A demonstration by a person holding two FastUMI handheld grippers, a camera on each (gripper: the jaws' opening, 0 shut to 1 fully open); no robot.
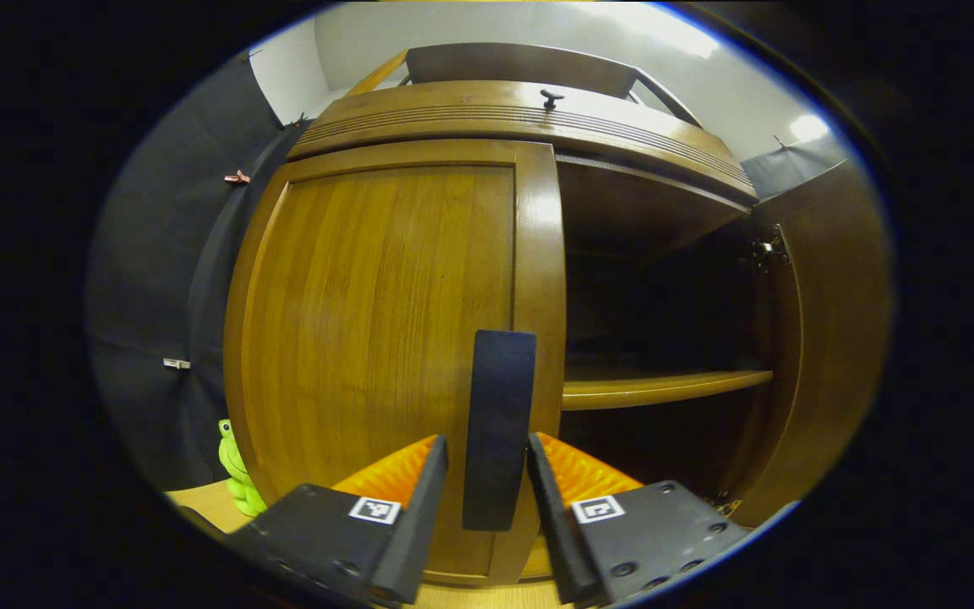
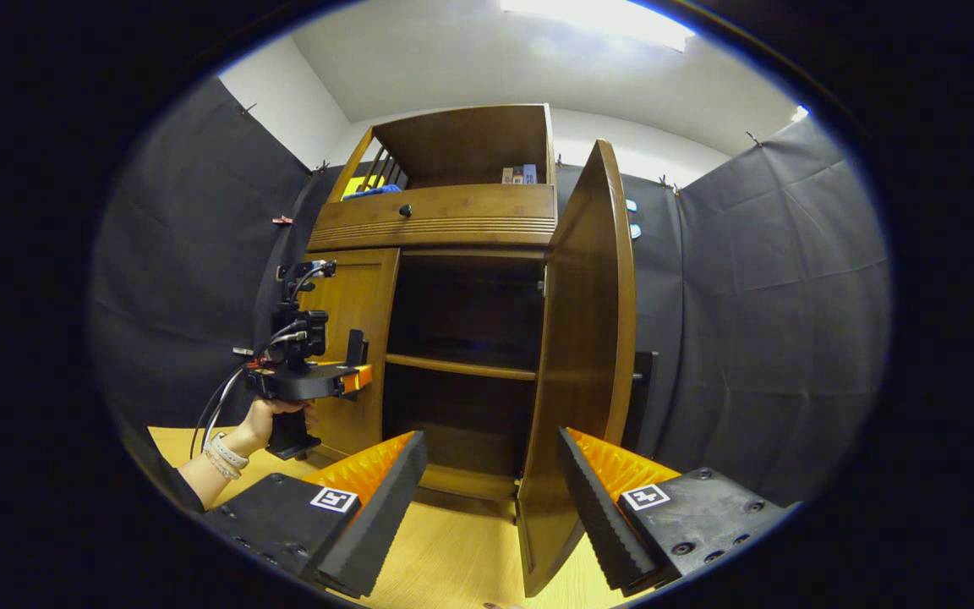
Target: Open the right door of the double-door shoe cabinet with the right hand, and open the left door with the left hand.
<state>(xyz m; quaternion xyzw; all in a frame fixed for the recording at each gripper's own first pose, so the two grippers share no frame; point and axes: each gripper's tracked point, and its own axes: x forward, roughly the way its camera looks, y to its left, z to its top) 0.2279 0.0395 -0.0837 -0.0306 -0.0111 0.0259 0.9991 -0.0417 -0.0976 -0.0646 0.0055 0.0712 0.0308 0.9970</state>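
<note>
The wooden shoe cabinet's left door [image 1: 385, 321] is closed. Its dark upright handle [image 1: 500, 406] stands between the fingers of my left gripper [image 1: 487, 440], which is open, with a thin gap on the handle's left side. The right door [image 1: 825, 338] is swung wide open, baring a shelf [image 1: 664, 385]. In the right gripper view, the right door [image 2: 588, 338] stands edge-on just beyond my open right gripper [image 2: 491, 436], which holds nothing. The same view has the left gripper [image 2: 356, 372], held by a hand [image 2: 263, 419], at the left door [image 2: 352, 296].
A drawer with a dark knob [image 1: 550, 99] runs above the doors, with an open top shelf [image 2: 462, 144] over it. A green toy frog [image 1: 233, 474] sits left of the cabinet's foot. The cabinet stands on a light wooden surface [image 2: 453, 550]. Black cloth walls surround it.
</note>
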